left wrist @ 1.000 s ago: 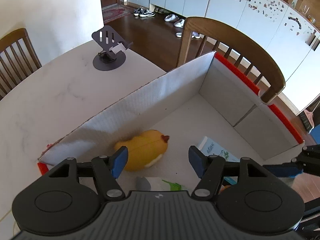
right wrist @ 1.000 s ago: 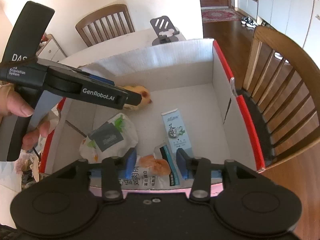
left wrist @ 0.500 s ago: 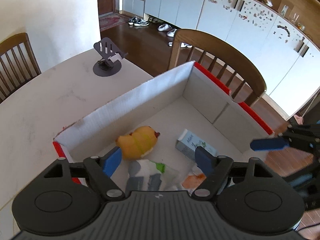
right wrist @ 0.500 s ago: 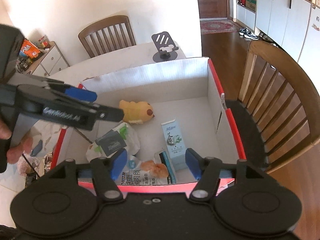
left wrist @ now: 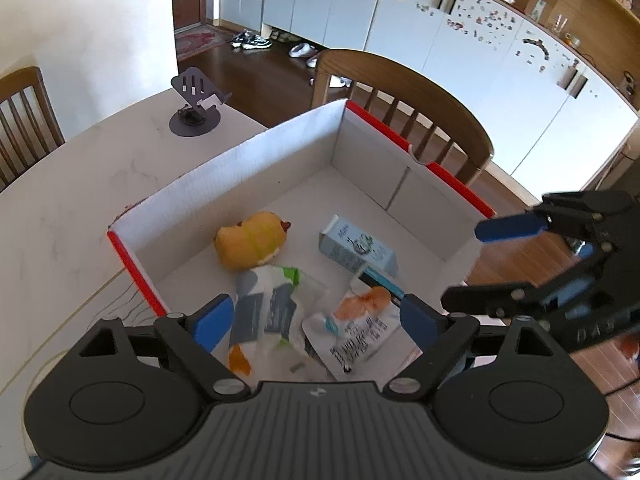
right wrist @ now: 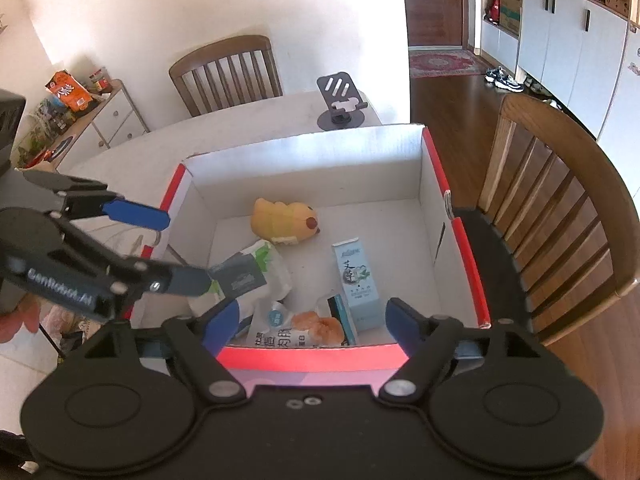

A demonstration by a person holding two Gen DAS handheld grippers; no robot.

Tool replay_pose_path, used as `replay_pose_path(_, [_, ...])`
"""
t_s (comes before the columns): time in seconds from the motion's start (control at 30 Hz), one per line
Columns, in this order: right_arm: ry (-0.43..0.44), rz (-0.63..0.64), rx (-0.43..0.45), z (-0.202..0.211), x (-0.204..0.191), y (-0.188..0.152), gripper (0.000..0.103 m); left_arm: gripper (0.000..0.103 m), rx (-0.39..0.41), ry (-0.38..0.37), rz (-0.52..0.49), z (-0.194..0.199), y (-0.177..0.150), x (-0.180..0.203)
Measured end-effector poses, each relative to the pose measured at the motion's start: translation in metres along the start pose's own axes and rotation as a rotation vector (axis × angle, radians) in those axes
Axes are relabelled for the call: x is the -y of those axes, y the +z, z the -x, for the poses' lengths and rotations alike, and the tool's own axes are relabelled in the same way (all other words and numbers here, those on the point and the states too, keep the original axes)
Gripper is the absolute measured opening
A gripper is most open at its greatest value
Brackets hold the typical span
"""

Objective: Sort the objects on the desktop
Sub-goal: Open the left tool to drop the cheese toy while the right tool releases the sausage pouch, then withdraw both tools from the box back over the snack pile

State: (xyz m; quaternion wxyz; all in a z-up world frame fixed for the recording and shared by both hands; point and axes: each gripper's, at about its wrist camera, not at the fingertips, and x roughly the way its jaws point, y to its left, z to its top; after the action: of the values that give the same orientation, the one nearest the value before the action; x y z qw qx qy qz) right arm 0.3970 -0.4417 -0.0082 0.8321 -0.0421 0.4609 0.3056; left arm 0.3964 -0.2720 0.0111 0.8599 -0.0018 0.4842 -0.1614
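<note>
Left wrist view: left gripper (left wrist: 314, 316) jaws opening, nothing clamped, above snack packets (left wrist: 352, 332) inside red-edged box (left wrist: 248, 164); yellow plush (left wrist: 250, 240) beyond; right gripper (right wrist: 310, 322) likewise opening, empty, over box's near rim

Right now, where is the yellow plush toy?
The yellow plush toy lies inside the red-edged cardboard box, toward its far wall in both wrist views, beyond the white snack bag and left of the light blue carton.
</note>
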Motion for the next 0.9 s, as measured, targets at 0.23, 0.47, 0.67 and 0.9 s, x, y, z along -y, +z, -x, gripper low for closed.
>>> replay_pose_path(0.23, [-0.009,-0.003,0.033,0.011,-0.009,-0.004,0.085,0.102,0.022,-0.005,-0.020,0.024,-0.022,0.003])
replay_pose_path(0.47, [-0.002,-0.011,0.051,0.018,-0.026,-0.009,0.088,0.102,0.056,-0.022,-0.012,0.054,-0.046,0.002])
replay_pose_path(0.67, [0.032,-0.026,0.062,0.020,-0.046,-0.016,0.089,0.102,0.099,-0.001,0.010,0.078,-0.071,-0.006])
replay_pose_path(0.9, [0.050,-0.027,0.055,0.017,-0.078,-0.025,0.089,0.102,0.113,-0.010,0.045,0.097,-0.100,-0.023])
